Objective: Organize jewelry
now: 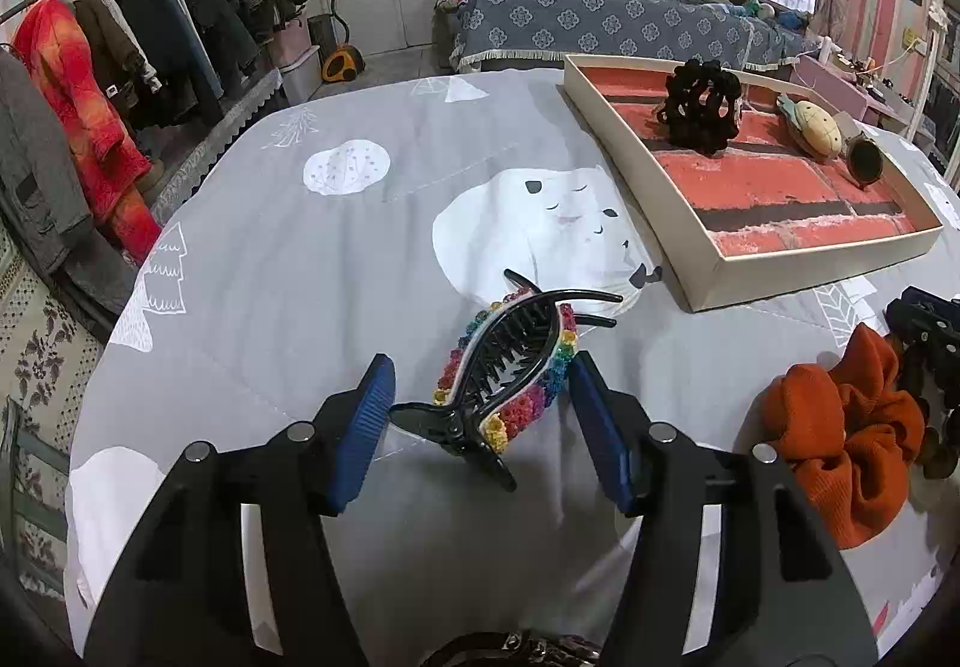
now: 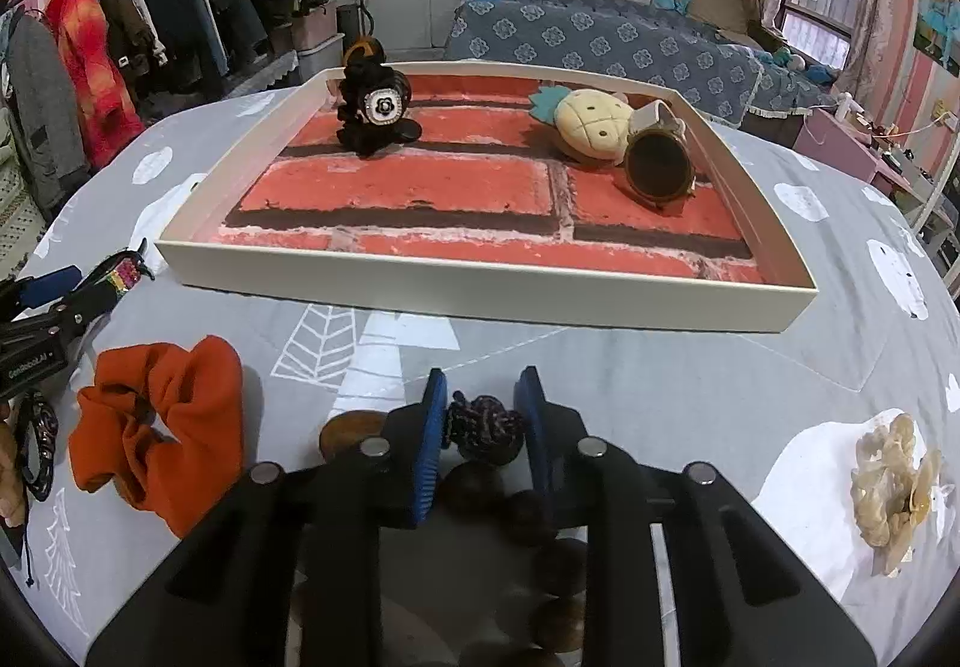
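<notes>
Between the fingers of your left gripper point(image 1: 480, 397) lies the rainbow hair claw point(image 1: 510, 367) on the grey quilt point(image 1: 336, 283); the jaws stand wide apart, with the right pad just beside the claw's beaded edge and the left pad clear of it, so nothing is held yet. Your right gripper point(image 2: 480, 427) is partly closed around the dark knot point(image 2: 483, 427) of a wooden bead bracelet point(image 2: 540, 535), whose beads trail back under the fingers; you cannot tell whether the pads actually press the knot. Ahead of both grippers sits the brick-lined tray point(image 2: 480, 301), already holding 3 things: a black scrunchie point(image 2: 372, 109), a pineapple plush point(image 2: 591, 118) and a round brown case point(image 2: 657, 166). By my judgement the job is roughly half done: the claw, the bracelet, the orange scrunchie point(image 2: 159, 421) to the left of your right gripper, the pale clip point(image 2: 894, 481) to its right, and some cords point(image 2: 39, 445) at far left all lie outside. The tray's near half is bare, giving open room, but its raised front wall must be cleared, and the 2 grippers sit near each other over the orange scrunchie.
</notes>
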`<state>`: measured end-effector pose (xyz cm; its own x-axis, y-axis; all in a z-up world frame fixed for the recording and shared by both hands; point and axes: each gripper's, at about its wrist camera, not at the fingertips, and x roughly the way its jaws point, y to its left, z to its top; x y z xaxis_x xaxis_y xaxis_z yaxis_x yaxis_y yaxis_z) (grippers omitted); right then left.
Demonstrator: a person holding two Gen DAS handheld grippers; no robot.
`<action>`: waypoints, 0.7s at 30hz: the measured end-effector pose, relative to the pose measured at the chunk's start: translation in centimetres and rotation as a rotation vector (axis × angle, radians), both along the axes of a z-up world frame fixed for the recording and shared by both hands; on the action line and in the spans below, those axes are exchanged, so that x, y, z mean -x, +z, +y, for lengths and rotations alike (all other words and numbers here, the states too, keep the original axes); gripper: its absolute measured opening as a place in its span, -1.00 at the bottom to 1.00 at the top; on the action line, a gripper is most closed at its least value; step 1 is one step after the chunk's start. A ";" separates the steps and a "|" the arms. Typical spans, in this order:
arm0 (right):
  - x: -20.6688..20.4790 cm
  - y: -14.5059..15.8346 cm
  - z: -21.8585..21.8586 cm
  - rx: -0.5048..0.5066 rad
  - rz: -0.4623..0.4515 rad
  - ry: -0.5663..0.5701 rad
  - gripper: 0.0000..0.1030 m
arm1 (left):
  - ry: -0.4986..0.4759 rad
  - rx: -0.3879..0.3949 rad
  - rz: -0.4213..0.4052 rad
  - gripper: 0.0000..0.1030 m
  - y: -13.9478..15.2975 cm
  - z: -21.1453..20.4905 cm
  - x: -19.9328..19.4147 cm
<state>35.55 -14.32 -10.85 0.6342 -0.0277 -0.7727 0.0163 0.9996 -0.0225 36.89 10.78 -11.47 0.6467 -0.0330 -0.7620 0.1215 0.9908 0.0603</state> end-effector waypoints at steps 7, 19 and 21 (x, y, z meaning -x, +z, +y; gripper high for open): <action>0.5 1.0 -0.3 -0.007 -0.046 -0.006 -0.60 | 0.025 0.014 -0.027 0.07 0.7 0.4 0.4; 0.7 5.2 -2.6 -0.035 -0.141 -0.001 -0.63 | 0.059 0.046 -0.110 -0.16 4.1 0.7 1.6; 0.7 5.7 -3.0 -0.042 -0.151 0.000 -0.63 | 0.058 0.042 -0.118 -0.17 4.6 0.4 1.6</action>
<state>34.88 -17.36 -5.11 0.7432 0.0023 -0.6690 0.0163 0.9996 0.0216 35.28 11.23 -6.92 0.7333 -0.0236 -0.6795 0.0590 0.9978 0.0290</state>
